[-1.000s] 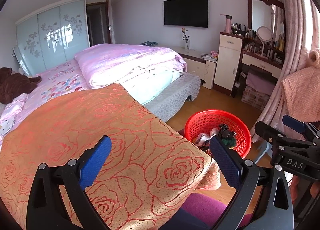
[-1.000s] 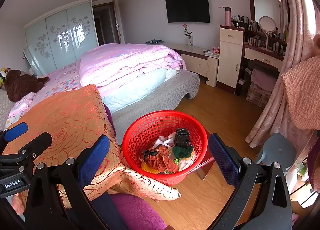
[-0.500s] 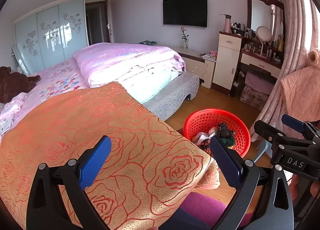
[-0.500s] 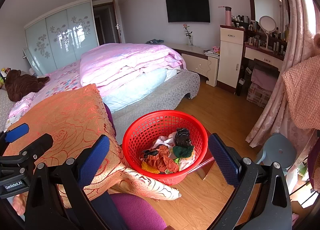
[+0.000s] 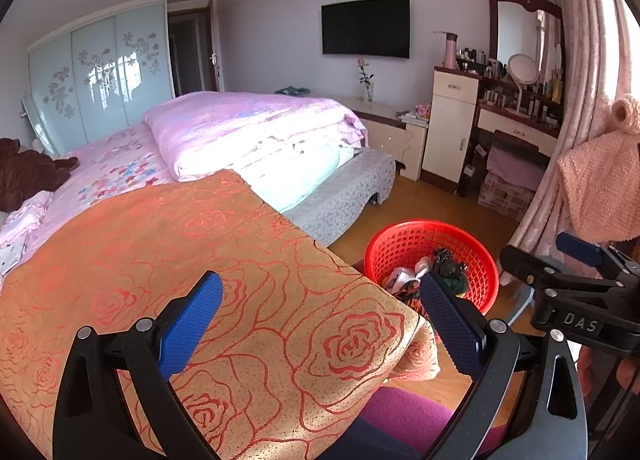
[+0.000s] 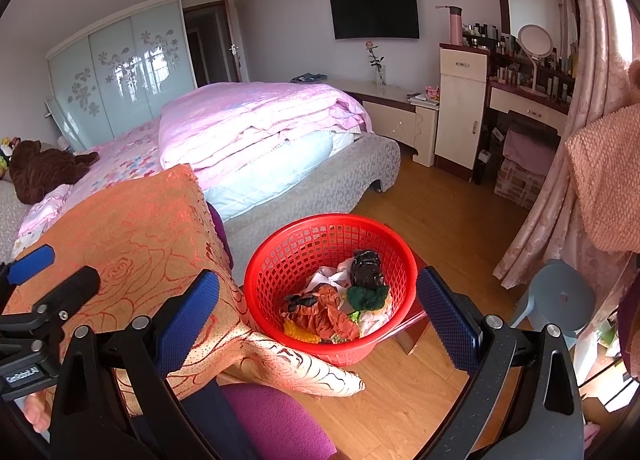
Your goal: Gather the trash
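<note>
Nearest us, our left claw [image 5: 320, 320] and right claw [image 6: 318, 312] both hang released, jaws wide and holding nothing, above the table under its orange rose-patterned cloth [image 5: 200, 260]. Just beyond the table's right edge, the red basket [image 6: 280, 260] sits on the floor holding the trash [image 6: 340, 300]: crumpled wrappers and scraps. We judge these light, soft and crushable, best pinched at a raised fold. Farther off lies the bed [image 6: 260, 128].

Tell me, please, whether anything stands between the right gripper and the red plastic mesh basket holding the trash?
Nothing visible does: the open right gripper looks straight down on the red plastic mesh basket; the orange rose-patterned cloth lies to its left.
</note>
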Available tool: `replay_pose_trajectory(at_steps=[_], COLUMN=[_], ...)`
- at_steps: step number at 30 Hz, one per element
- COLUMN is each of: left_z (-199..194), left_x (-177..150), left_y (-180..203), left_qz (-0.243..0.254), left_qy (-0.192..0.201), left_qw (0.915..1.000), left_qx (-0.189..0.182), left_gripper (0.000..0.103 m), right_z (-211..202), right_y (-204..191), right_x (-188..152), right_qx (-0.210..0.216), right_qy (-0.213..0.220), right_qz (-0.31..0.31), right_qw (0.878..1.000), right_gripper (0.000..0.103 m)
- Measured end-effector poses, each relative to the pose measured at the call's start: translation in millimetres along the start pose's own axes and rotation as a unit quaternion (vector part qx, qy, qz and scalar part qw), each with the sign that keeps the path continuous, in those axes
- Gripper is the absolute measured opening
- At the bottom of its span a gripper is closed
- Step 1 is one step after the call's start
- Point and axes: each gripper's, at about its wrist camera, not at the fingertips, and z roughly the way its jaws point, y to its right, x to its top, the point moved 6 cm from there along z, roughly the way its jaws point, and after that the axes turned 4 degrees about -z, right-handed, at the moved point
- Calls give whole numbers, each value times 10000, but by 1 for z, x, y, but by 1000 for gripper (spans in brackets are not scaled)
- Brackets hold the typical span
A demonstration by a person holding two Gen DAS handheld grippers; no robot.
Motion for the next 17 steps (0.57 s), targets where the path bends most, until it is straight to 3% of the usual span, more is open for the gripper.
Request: replay_pose_trajectory(at_steps=[9,13,17], left_z=[-14,-26,-40], left_x=[5,2,-5], left_y=[-33,-78,-136], left_qz=[-351,-673,-1019], left_qy=[113,124,170], left_qw=[9991,9956,9844], left_qx=[196,634,1422], left_gripper=[95,95,95], right_z=[12,28,44], right_y=[-20,-76,-165], right_x=[2,-6,-26], right_qx=[106,662,1482], right_qy=[-210,-481,-748], right_qz=[-172,-631,-1294], right_qw=[9996,9946,9776], right_gripper=[96,96,96])
